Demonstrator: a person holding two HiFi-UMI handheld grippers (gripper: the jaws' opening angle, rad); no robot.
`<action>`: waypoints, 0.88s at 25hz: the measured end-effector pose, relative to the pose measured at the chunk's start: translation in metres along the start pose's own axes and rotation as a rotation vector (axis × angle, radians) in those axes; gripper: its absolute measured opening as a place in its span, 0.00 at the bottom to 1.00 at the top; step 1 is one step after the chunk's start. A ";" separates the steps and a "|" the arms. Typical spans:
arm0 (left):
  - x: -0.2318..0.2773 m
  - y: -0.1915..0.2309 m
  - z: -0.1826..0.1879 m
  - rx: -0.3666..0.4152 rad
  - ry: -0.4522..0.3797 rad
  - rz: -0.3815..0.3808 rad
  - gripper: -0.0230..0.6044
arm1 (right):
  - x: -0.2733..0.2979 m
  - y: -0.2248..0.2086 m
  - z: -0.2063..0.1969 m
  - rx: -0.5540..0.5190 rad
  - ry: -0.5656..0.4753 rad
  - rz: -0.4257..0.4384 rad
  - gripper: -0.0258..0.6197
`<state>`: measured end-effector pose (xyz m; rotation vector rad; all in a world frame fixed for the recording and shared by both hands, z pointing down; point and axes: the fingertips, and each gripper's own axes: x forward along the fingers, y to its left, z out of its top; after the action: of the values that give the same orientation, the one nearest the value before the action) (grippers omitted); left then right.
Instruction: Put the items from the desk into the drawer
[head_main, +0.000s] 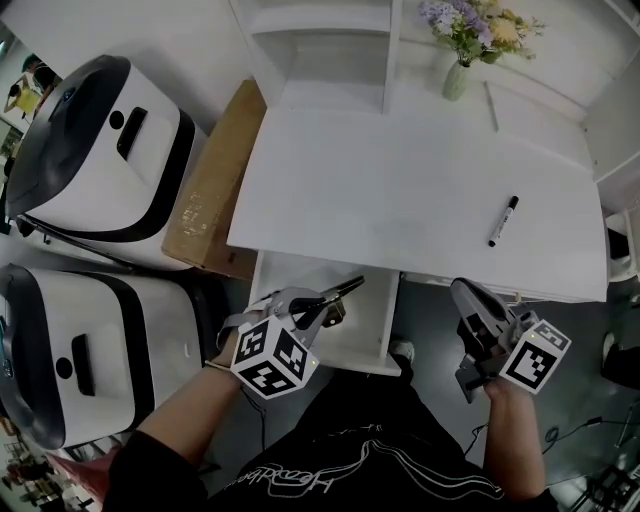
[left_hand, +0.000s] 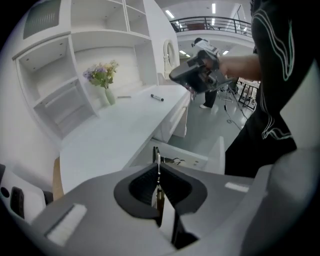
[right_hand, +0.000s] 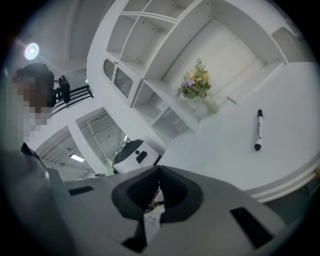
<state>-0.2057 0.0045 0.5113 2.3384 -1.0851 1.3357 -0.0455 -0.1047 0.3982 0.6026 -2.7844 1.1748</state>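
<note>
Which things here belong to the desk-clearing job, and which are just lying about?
Job: marker on the desk; open drawer; thin item clamped in the left gripper.
Lying about: vase of flowers; cardboard box; two white machines on the floor.

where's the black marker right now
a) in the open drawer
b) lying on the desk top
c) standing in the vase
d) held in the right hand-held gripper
b: the marker lies on the white desk, apart from the open drawer. The right hand-held gripper is shut and empty, and the left hand-held gripper is shut on a thin metal item above the drawer.
</note>
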 end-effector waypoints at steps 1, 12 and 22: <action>0.011 0.003 -0.009 0.005 0.022 0.007 0.07 | 0.000 -0.001 -0.003 -0.001 0.006 -0.007 0.05; 0.105 0.024 -0.056 0.069 0.163 0.092 0.08 | -0.011 -0.010 -0.031 0.038 0.047 -0.051 0.05; 0.147 0.018 -0.086 0.077 0.257 0.088 0.08 | -0.029 -0.028 -0.032 0.087 0.024 -0.087 0.05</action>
<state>-0.2282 -0.0342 0.6764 2.1154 -1.0841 1.6823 -0.0109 -0.0906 0.4342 0.7037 -2.6696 1.2818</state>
